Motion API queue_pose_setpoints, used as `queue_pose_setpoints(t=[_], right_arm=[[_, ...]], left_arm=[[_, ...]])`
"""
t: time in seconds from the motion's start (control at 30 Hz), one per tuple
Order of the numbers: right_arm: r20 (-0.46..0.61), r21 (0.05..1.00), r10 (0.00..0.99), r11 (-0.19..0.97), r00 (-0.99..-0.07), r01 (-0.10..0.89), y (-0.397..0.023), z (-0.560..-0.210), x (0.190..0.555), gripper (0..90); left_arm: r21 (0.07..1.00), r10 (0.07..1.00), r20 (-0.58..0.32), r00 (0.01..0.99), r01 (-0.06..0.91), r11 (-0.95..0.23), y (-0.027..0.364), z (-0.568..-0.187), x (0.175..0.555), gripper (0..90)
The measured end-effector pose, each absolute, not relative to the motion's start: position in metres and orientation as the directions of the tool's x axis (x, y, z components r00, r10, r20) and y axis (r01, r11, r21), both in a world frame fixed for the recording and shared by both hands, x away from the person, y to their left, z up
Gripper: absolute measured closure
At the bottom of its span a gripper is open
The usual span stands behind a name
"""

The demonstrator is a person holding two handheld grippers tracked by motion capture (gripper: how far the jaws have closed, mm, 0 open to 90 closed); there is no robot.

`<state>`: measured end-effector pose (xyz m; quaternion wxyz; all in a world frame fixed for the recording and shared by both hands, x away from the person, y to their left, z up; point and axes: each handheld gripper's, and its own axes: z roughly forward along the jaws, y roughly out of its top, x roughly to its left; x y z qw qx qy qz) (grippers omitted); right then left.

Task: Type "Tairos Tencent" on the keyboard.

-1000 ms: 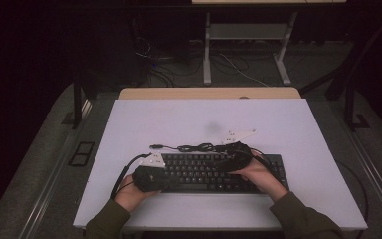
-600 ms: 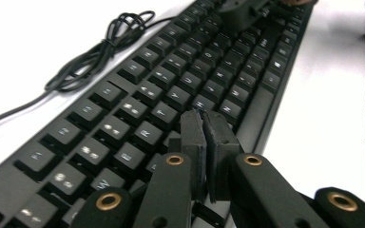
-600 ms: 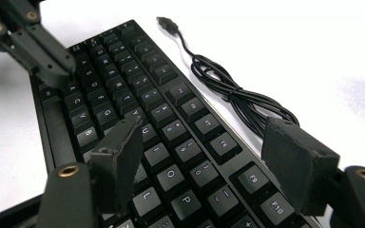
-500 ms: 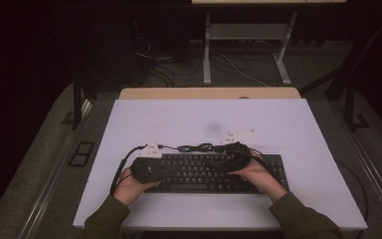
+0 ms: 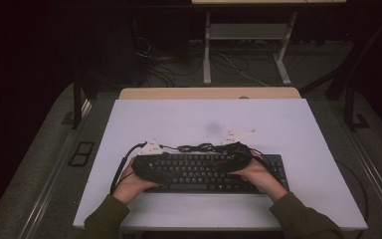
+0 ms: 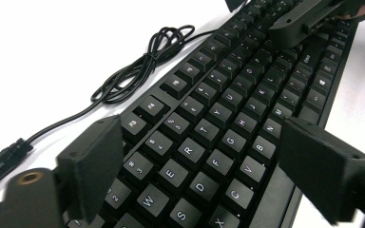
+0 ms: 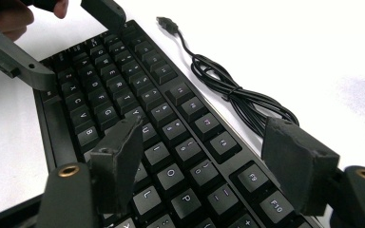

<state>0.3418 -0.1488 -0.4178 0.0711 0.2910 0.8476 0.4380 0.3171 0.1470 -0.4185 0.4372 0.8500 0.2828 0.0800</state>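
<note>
A black keyboard (image 5: 214, 172) lies flat on the white desk (image 5: 278, 129), near the person's edge, with its bundled black cable (image 6: 142, 66) coiled on the desk just behind its far side. The left gripper (image 5: 146, 164) hovers over the keyboard's left end; its jaws have just been opening and now stand wide apart above the letter keys, with nothing clamped between them. The right gripper (image 5: 238, 154) hangs over the right half of the keyboard, its jaws likewise spread wide over the keys and gripping nothing.
</note>
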Motion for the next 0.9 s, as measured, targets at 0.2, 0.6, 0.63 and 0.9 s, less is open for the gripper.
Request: queue_pose_setpoints(t=[0.2,0.6,0.63,0.9], right_arm=[[0.147,0.785,0.557,0.437,-0.817,0.439,-0.153,-0.416,0.341,32.0],[0.173,0.782,0.555,0.425,-0.814,0.456,-0.166,-0.416,0.332,50.3],[0.174,0.783,0.554,0.424,-0.814,0.455,-0.167,-0.416,0.331,52.8],[0.184,0.776,0.546,0.430,-0.817,0.462,-0.179,-0.415,0.323,67.1]], left_arm=[[0.790,0.554,-0.113,0.825,0.413,-0.453,0.148,-0.418,0.317,14.3],[0.787,0.556,-0.110,0.824,0.414,-0.458,0.146,-0.420,0.317,14.2],[0.787,0.555,-0.110,0.824,0.413,-0.458,0.145,-0.420,0.317,14.2],[0.790,0.555,-0.112,0.824,0.413,-0.454,0.144,-0.420,0.316,14.3]])
